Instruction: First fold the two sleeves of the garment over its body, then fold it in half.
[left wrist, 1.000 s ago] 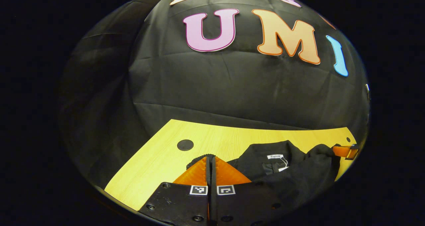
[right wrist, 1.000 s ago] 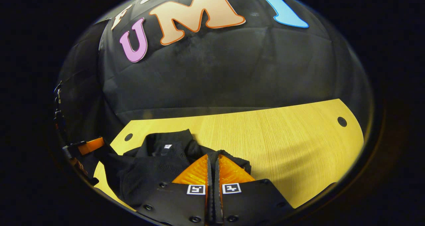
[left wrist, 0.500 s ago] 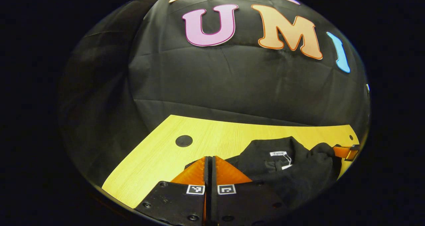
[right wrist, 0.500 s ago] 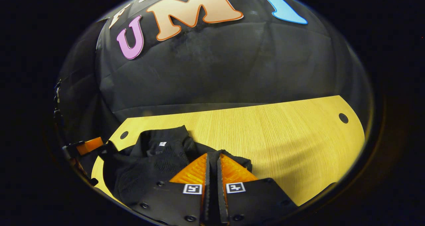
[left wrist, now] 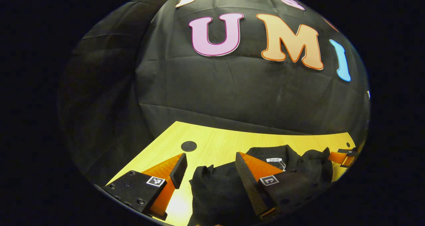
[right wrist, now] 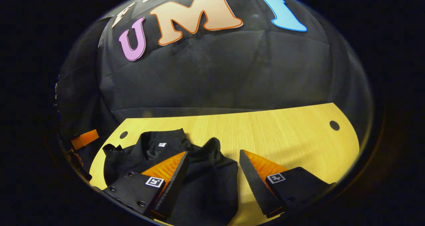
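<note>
In the left gripper view, the left gripper (left wrist: 208,168) is standing wide open over the black garment (left wrist: 225,189), where half a second ago its orange fingers were pressed together on cloth; a folded edge of the fabric is now lying loose between the parted fingers, on the yellow table (left wrist: 212,143). Ahead and to the right of this gripper, the collar with its white tag (left wrist: 274,160) is resting flat, and beyond it the other gripper's orange finger is showing at the far right. In the right gripper view, the right gripper (right wrist: 212,164) is likewise spreading wide, having been clamped shut moments before; the garment (right wrist: 202,183) is sitting between and just ahead of its fingers, a released bump of cloth (right wrist: 212,144) rising slightly, the collar lying ahead to the left. Both grips letting go together suggests a fold has just been laid down, likely the halving, though how neatly the layers are lining up cannot be judged.
</note>
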`<state>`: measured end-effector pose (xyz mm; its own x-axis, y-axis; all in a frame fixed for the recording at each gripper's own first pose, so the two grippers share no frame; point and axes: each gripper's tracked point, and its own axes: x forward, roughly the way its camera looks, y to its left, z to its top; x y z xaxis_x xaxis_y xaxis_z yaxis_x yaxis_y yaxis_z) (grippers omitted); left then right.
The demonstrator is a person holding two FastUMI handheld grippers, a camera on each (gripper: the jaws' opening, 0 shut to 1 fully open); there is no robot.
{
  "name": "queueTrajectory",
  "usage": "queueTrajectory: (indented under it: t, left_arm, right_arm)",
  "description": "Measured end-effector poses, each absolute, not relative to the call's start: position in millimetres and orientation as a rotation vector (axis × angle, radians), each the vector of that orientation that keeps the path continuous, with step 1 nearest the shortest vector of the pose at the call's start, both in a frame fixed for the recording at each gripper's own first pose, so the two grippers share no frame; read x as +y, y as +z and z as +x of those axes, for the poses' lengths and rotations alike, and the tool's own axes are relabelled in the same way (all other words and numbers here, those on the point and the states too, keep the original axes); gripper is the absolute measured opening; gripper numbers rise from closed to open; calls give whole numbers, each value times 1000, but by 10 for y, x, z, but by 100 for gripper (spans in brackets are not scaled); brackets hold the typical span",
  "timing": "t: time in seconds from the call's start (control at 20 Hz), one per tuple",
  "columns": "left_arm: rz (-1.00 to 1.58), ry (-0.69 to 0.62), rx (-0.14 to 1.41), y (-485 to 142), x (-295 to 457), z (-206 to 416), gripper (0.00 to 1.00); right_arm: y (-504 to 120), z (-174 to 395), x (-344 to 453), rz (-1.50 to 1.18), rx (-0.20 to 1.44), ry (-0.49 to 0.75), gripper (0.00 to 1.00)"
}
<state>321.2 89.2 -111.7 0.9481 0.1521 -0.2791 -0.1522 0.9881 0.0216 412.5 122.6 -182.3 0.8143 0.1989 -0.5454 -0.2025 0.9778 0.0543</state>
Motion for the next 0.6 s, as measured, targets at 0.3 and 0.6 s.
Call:
queueTrajectory:
  t: [0.3, 0.6]
  left_arm:
    - [14, 179, 212, -803, 975, 2892, 94]
    - [11, 156, 145, -473, 975, 2293, 93]
  right_arm:
    - [-1380, 3789, 1136, 15, 486, 190, 92]
    - [-928, 3056, 1117, -10, 379, 197, 99]
